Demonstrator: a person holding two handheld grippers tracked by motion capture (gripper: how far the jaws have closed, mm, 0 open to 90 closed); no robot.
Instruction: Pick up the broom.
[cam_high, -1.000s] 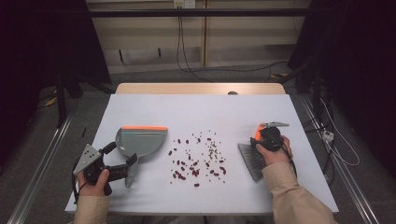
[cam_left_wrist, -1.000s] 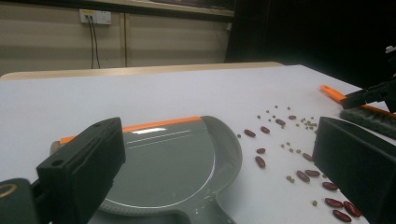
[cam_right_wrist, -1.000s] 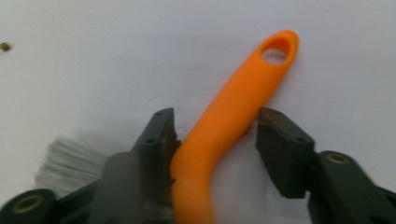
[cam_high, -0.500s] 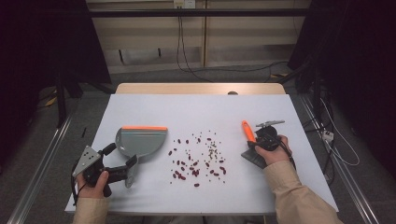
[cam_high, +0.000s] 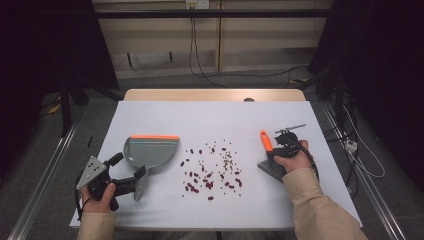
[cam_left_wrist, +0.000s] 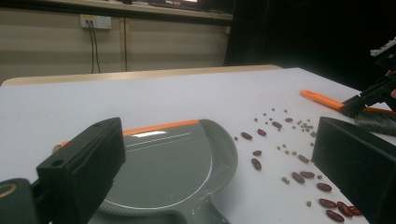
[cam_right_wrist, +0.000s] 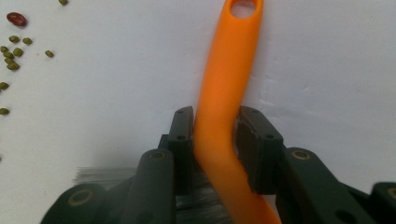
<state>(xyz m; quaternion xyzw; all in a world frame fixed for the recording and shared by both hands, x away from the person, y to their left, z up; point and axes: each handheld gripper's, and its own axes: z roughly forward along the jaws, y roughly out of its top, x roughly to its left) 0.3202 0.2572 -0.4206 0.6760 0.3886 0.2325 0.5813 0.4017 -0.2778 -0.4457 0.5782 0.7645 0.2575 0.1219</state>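
Observation:
A grey dustpan (cam_high: 150, 150) with an orange lip lies left of a scatter of red and green beans (cam_high: 212, 167). My left gripper (cam_high: 131, 181) rests at the pan's handle end, jaws wide open, with the handle (cam_left_wrist: 196, 217) low between them, untouched. A brush lies at the right, its orange handle (cam_high: 265, 140) pointing away and its dark bristles (cam_high: 270, 170) near my hand. My right gripper (cam_right_wrist: 215, 126) has just been closing its jaws, and its pads (cam_right_wrist: 183, 135) now press both sides of the orange handle (cam_right_wrist: 229, 60). The right gripper (cam_high: 274, 152) sits low over the brush.
The white table top (cam_high: 210, 120) has free room behind the beans and the pan. Its wooden far edge (cam_high: 215, 95) meets a wall with hanging cables. Metal rails run along both table sides. Some beans (cam_right_wrist: 11, 46) lie left of the brush.
The right hand has turned and shifted slightly, and the brush's orange handle now shows to the left of the gripper. The left hand and dustpan have not moved.

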